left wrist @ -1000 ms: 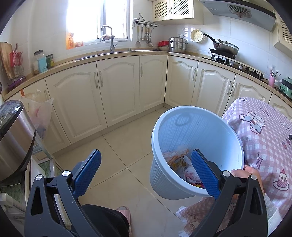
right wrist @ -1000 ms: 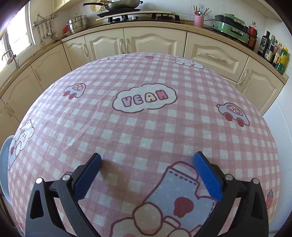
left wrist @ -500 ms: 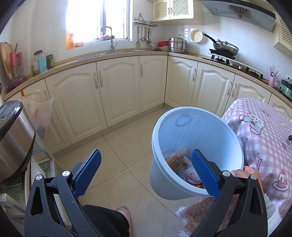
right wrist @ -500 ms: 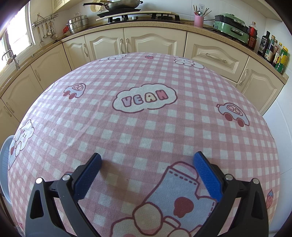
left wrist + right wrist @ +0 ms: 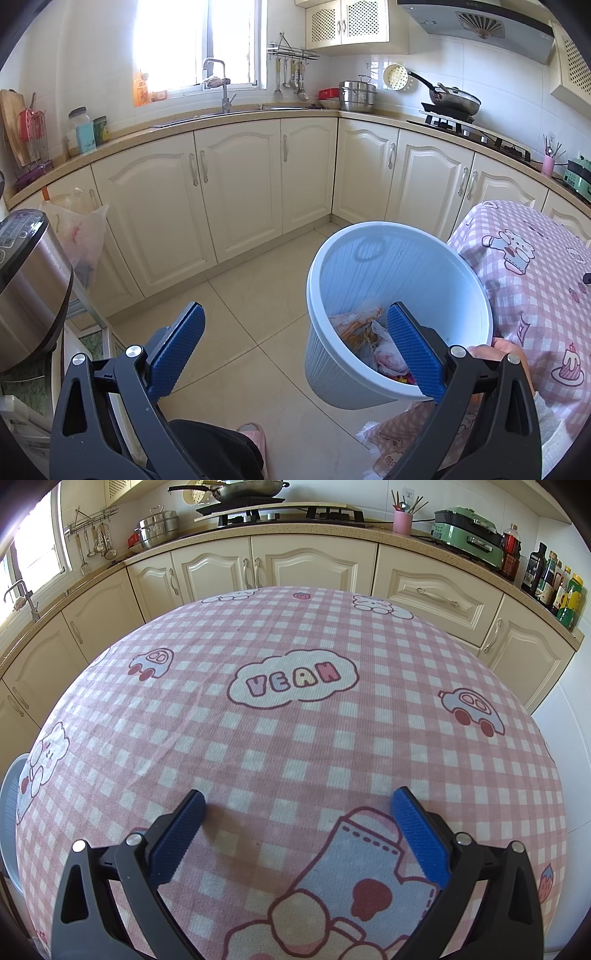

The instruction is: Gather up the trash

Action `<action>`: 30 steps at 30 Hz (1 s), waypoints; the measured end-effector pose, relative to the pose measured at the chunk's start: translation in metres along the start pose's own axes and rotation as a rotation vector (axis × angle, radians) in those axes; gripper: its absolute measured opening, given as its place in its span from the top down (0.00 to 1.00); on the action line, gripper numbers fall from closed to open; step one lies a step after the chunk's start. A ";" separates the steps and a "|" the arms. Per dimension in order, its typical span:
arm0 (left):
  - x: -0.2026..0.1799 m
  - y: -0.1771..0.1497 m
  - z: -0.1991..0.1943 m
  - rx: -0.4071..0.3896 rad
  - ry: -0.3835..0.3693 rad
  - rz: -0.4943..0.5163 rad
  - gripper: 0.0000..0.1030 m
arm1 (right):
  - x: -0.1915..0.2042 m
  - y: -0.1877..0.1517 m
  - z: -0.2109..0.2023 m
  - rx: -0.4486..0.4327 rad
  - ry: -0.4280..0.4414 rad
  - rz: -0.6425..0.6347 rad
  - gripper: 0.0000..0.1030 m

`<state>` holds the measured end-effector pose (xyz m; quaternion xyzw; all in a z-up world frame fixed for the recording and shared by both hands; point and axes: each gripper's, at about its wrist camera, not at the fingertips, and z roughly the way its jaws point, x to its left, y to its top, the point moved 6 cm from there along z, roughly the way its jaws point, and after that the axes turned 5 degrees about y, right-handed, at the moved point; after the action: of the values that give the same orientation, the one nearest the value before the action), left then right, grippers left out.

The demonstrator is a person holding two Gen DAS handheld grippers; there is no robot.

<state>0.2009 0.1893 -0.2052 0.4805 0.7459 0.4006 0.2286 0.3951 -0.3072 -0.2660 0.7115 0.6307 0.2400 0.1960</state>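
Crumpled wrappers [image 5: 364,330] already lying at the bottom of the pale blue bin [image 5: 391,280], which stands on the tiled floor [image 5: 236,317] pressed against the left edge of the table, under the hanging pink checked tablecloth [image 5: 295,716]. Seen from the left gripper [image 5: 295,349], bin ahead and to the right, mouth tilted toward the camera, long axis running from rim down to base, slightly leaning. Left gripper spread wide and holding nothing, its right pad [image 5: 413,354] in line with the near rim, so clearly the nearer tool to the bin. A hand [image 5: 506,349] visible just beside the near rim, touching or not, impossible to say. Right gripper [image 5: 297,832] also spread wide and empty, low over the near edge of the table, with only a thin slice of the bin [image 5: 9,812] showing past the left edge. No loose trash visible anywhere on the cloth, so probably little or nothing left to collect here. Around all this, cream cabinets [image 5: 236,192] under a stone counter, sink tap [image 5: 221,85] below a bright window, a wok [image 5: 452,98] on the stove, and bottles [image 5: 554,583] at the far right corner of the counter.
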 end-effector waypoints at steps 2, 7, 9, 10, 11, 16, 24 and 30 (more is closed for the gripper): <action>0.000 -0.001 0.000 0.001 -0.004 0.002 0.07 | 0.000 0.000 0.000 0.000 0.000 0.000 0.04; 0.000 -0.001 0.000 0.003 -0.009 0.007 0.07 | 0.000 0.000 0.000 0.000 0.000 0.000 0.04; 0.000 -0.001 0.000 0.005 -0.012 0.007 0.07 | 0.000 0.000 0.000 0.000 0.000 0.000 0.04; 0.000 -0.001 0.000 0.007 -0.014 0.007 0.07 | 0.000 0.000 0.000 0.000 0.000 0.000 0.04; 0.000 -0.002 0.000 0.007 -0.015 0.007 0.07 | 0.000 0.000 0.000 0.000 0.000 0.000 0.04; 0.000 -0.001 0.000 0.009 -0.018 0.007 0.07 | 0.000 0.000 0.000 0.000 0.000 0.000 0.04; -0.001 -0.002 0.000 0.012 -0.021 0.008 0.07 | 0.000 0.000 0.000 0.000 0.000 0.000 0.04; -0.001 -0.002 0.000 0.013 -0.023 0.008 0.07 | 0.000 0.000 0.000 0.000 0.000 0.000 0.04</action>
<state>0.2006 0.1881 -0.2068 0.4894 0.7440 0.3911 0.2323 0.3951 -0.3070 -0.2660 0.7116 0.6306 0.2399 0.1960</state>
